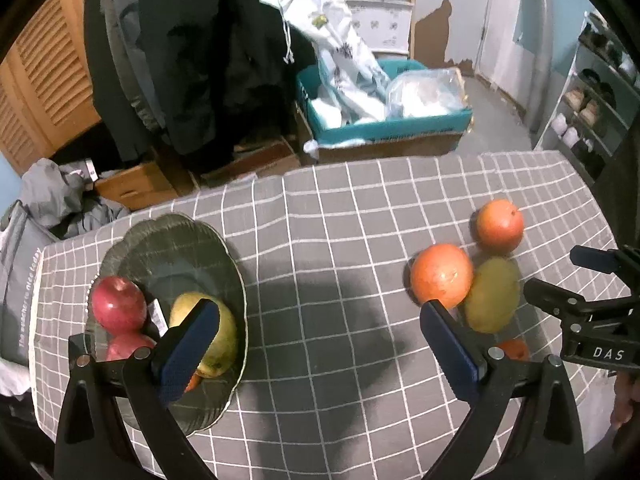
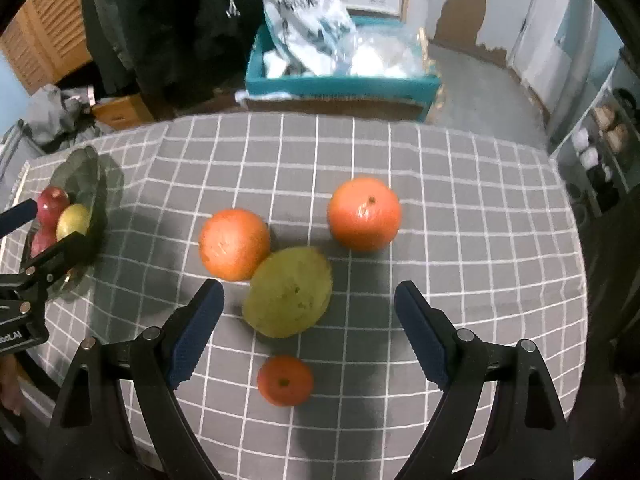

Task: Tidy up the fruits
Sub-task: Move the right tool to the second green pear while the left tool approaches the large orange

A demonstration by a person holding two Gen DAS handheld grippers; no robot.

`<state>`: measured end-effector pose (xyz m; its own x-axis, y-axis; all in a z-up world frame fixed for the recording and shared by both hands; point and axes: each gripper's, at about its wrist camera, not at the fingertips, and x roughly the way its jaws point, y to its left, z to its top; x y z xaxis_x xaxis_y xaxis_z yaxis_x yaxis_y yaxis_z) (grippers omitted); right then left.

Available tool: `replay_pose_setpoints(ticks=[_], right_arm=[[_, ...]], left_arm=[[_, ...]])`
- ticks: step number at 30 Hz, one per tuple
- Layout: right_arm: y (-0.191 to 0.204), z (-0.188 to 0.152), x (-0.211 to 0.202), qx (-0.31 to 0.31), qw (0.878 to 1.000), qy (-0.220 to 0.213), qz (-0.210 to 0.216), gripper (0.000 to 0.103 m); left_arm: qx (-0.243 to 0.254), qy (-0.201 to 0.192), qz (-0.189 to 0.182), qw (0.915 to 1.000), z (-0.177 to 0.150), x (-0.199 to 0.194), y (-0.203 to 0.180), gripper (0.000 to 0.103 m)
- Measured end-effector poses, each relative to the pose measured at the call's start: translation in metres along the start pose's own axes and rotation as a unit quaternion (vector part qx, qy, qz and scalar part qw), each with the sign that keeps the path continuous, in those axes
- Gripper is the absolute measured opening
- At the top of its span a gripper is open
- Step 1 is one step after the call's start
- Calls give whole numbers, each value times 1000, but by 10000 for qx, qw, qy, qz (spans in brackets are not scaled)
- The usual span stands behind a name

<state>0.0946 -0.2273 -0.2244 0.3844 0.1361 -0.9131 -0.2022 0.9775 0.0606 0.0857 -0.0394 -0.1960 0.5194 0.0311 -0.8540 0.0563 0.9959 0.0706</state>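
Right gripper (image 2: 308, 308) is the nearer one: jaws wide apart, empty, and the green mango (image 2: 288, 294) sits right between the tips, slightly left of centre. Its long axis runs diagonally, near-left to far-right, so the jaws don't line up square across the short side; my read is a small wrist twist is needed before closing.

Crowding around it:
- left orange (image 2: 235, 244) touches the mango's far-left shoulder, just ahead of the left jaw tip. Likely to get nudged.
- right orange (image 2: 364, 214) is ahead and a bit right, apart from the mango.
- small tangerine (image 2: 285, 381) lies behind the mango, inside the jaw span, close to the palm side. Could get swept if the gripper goes low.

Left gripper (image 1: 320, 332): jaws also apart, holding nothing, hovering over bare checked desk (image 1: 340, 220). Glass bowl (image 1: 224, 248) is just outside its left jaw, with two red apples (image 1: 119, 303) and a yellow-green fruit (image 1: 228, 328) in it. The loose fruit is off past its right jaw.

Drop target for the mango is presumably that bowl, well to the left of the right jaws.
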Motion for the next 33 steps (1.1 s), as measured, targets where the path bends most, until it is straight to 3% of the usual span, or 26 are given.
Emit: replay_pose_setpoints(ticks=[11, 25, 28, 33], right_arm=[[-1, 1, 43, 133, 9988, 455, 127, 86], [7, 3, 81, -32, 9964, 808, 259, 86], [9, 0, 87, -77, 9950, 893, 435, 75], [11, -3, 86, -139, 9958, 794, 442, 72]], left_arm=[[-69, 411, -18, 9991, -12, 37, 1, 101], [-154, 631, -13, 9979, -15, 53, 6, 101], [-201, 659, -56, 9976, -14, 55, 7, 101], [-256, 684, -176, 9972, -10, 58, 3, 101]])
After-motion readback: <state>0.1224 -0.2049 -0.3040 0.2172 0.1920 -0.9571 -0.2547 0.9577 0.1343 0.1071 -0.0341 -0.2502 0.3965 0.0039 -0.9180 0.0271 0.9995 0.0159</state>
